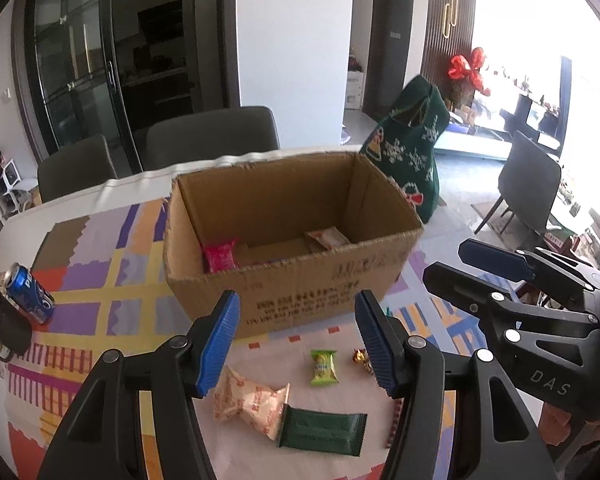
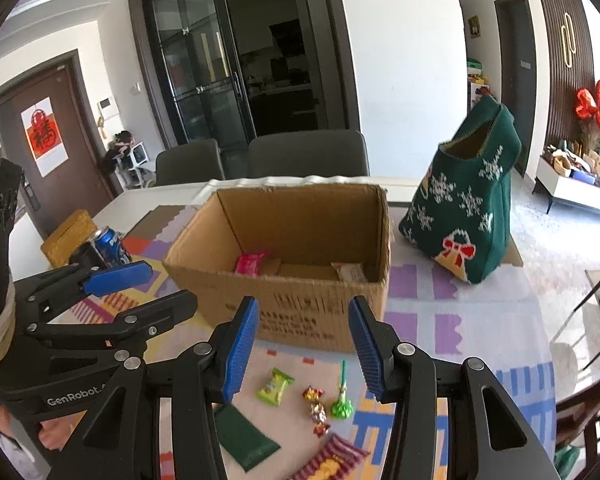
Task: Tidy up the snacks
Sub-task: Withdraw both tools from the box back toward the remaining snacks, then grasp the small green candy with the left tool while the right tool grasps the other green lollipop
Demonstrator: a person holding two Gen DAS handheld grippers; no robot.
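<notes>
An open cardboard box (image 1: 300,292) (image 2: 300,304) stands mid-table with a pink packet (image 1: 220,256) (image 2: 250,263) and a pale wrapper (image 1: 327,238) (image 2: 350,271) inside. In front lie a cream packet (image 1: 252,400), a dark green packet (image 1: 322,428) (image 2: 246,438), a lime candy (image 1: 323,367) (image 2: 275,386), gold-red candies (image 2: 316,410), a green foil candy (image 2: 342,400) and a striped packet (image 2: 330,460). My left gripper (image 1: 296,344) is open and empty above the snacks; it also shows in the right wrist view (image 2: 156,284). My right gripper (image 2: 302,354) is open and empty, also seen in the left wrist view (image 1: 452,264).
A Pepsi can (image 1: 30,294) (image 2: 110,242) and a black object (image 1: 6,326) sit at the table's left. A green Christmas knit bag (image 2: 466,216) (image 1: 410,152) stands at the back right. Grey chairs (image 2: 306,154) line the far side. A patterned cloth (image 1: 100,264) covers the table.
</notes>
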